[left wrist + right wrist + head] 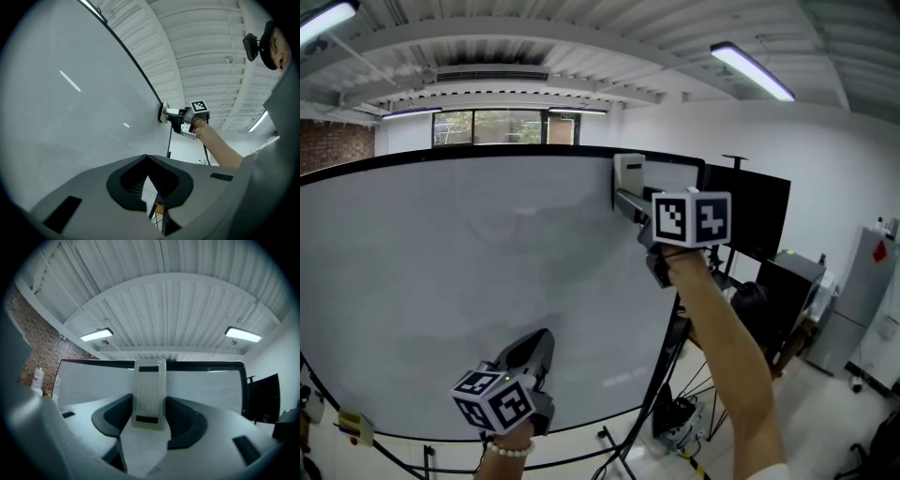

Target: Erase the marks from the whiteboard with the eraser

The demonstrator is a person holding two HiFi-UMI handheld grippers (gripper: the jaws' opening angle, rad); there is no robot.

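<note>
Glossy black-framed whiteboard (469,281) is touched near its top edge by a ribbed white plastic eraser (150,390), pinched in the raised right gripper (630,201); the lowered left gripper (147,157) is closed, empty.

Eraser (628,178) at whiteboard (469,281) top-R; L gripper (540,343) below.

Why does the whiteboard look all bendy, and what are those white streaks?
Head view: the wide lens bows the whiteboard into an arc. Left gripper view: the streaks are ceiling lights glaring off the board, and the corners go black. Right gripper view: the ceiling domes, two lamps glare, and the eraser in the right claw looks sharp.
</note>
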